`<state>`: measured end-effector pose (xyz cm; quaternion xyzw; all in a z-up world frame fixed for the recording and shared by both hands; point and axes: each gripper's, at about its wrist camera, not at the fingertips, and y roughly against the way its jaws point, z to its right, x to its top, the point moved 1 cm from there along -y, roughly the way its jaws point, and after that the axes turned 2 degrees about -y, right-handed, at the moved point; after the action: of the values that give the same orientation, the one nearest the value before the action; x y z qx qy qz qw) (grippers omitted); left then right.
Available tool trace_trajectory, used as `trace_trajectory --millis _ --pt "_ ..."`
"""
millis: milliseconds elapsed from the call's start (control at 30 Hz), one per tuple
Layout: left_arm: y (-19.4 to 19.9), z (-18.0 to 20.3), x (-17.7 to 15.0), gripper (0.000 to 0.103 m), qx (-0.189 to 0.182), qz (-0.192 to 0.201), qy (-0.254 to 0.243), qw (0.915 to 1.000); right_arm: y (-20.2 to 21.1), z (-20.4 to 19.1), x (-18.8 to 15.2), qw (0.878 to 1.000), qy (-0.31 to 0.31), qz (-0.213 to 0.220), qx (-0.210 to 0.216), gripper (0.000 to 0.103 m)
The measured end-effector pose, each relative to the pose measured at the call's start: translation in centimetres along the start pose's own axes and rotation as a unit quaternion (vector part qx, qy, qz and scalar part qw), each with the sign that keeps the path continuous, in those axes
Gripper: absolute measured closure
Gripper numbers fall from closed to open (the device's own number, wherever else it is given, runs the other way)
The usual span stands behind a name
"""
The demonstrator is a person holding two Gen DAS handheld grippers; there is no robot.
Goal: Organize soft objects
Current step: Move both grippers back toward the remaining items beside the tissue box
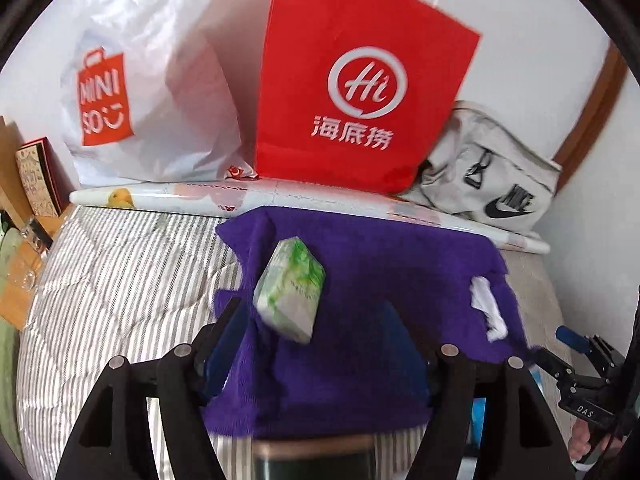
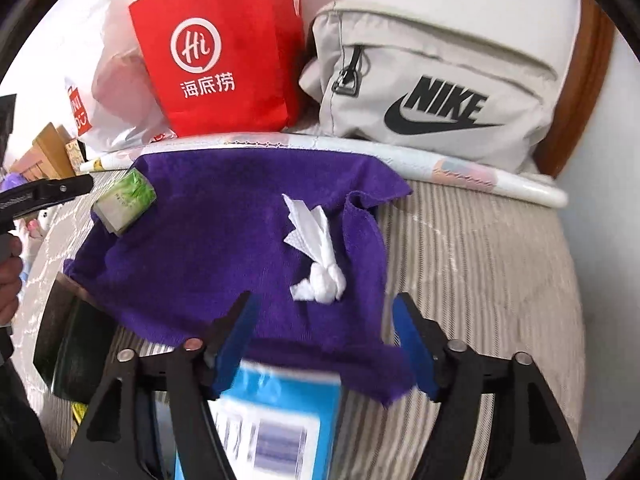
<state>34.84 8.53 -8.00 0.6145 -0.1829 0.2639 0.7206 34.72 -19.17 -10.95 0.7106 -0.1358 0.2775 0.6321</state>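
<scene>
While both grippers, left and right, hover with fingers apart, clearing tissue pack and wad should precede folding the purple towel.

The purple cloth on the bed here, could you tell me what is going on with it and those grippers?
A person holds a gripper in each hand over a striped bed. A purple cloth lies spread there, with a green tissue pack and a knotted white tissue on top. The left gripper is open near the pack; the right gripper is open just short of the tissue. Neither holds anything. A blue box lies under the right gripper.
</scene>
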Motion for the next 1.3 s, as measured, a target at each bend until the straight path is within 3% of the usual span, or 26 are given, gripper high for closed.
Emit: trace_trajectory --millis 167,600,667,833,967,1033,1300 --pt "3.4 -0.1 -2.1 0.035 0.003 0.019 -0.007 0.9998 4.0 -0.8 -2.2 0.999 0.013 0.03 -0.003 0.026" --pt "9.2 0.0 -9.7 0.035 0.0 0.01 0.0 1.0 9.7 -2.4 -11.4 0.998 -0.013 0.013 0.061 0.027" --pt "9.5 -0.1 -10.9 0.035 -0.001 0.009 0.002 1.0 10.2 -2.4 -12.5 0.997 -0.022 0.009 0.074 0.032" --pt "10.0 0.2 -13.9 0.035 -0.001 0.011 -0.005 0.9999 10.7 -3.4 -15.8 0.995 -0.016 0.003 0.094 0.057" --pt "9.6 0.2 -15.9 0.035 -0.01 -0.004 -0.005 0.9999 9.4 -4.6 -17.7 0.994 -0.007 -0.015 0.11 0.063" --pt "9.4 0.2 -16.7 0.035 -0.013 -0.007 -0.006 0.9999 8.8 -5.1 -18.1 0.993 -0.005 -0.02 0.116 0.075" --pt "9.1 0.3 -19.3 0.035 -0.026 -0.016 -0.014 0.9994 6.1 -6.4 -18.5 0.993 0.008 -0.026 0.115 0.09"
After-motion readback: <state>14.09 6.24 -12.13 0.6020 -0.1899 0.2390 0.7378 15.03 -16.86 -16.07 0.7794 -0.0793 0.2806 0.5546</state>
